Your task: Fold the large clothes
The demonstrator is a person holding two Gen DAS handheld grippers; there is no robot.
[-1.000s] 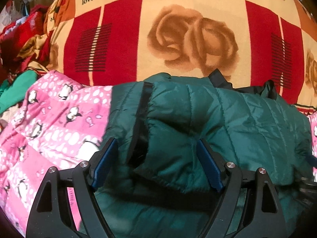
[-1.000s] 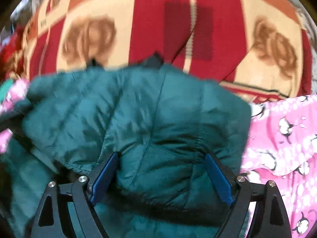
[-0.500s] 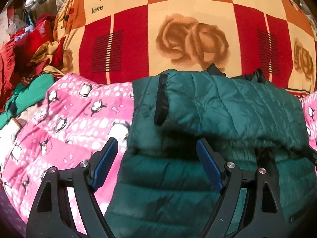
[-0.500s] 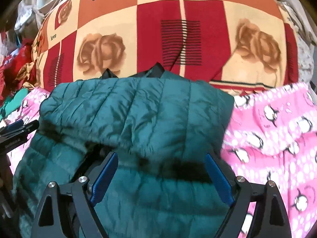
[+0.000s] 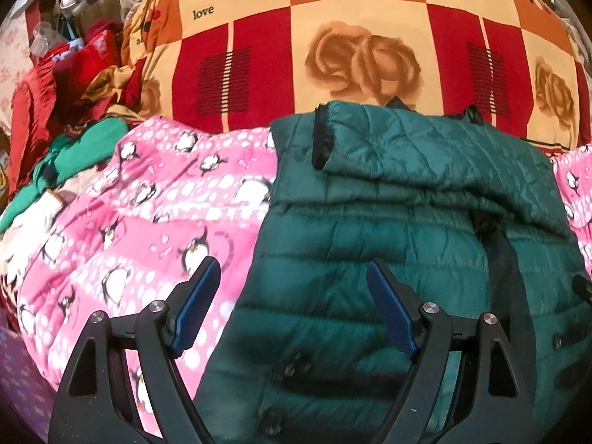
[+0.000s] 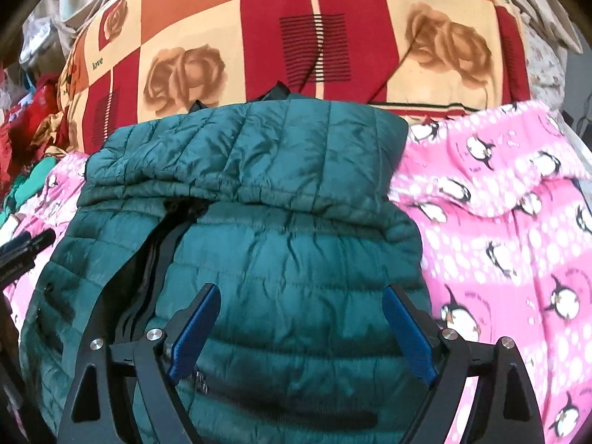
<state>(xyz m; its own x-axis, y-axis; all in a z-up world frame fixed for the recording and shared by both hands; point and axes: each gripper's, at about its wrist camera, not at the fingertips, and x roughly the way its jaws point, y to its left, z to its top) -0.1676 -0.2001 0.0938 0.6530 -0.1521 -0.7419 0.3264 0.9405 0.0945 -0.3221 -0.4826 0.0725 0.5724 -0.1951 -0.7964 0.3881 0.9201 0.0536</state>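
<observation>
A dark green quilted puffer jacket (image 6: pixel 296 259) lies on a pink penguin-print blanket (image 6: pixel 499 240), its upper part folded down over the body and its dark zipper edge showing. Pink blanket lies bare on both sides of it. Behind it lies a red-and-cream rose-patterned blanket (image 5: pixel 362 55), with heaped clothes (image 5: pixel 74 85) at far left. The left gripper (image 5: pixel 292 296) and right gripper (image 6: pixel 299 318) both stand spread wide above the jacket, holding nothing.

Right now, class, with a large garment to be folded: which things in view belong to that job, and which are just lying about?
Belongs to the job:
- green quilted jacket
- left gripper, open
- right gripper, open

Lying about:
- pink penguin blanket
- rose-patterned blanket
- red clothes pile
- green garment
</observation>
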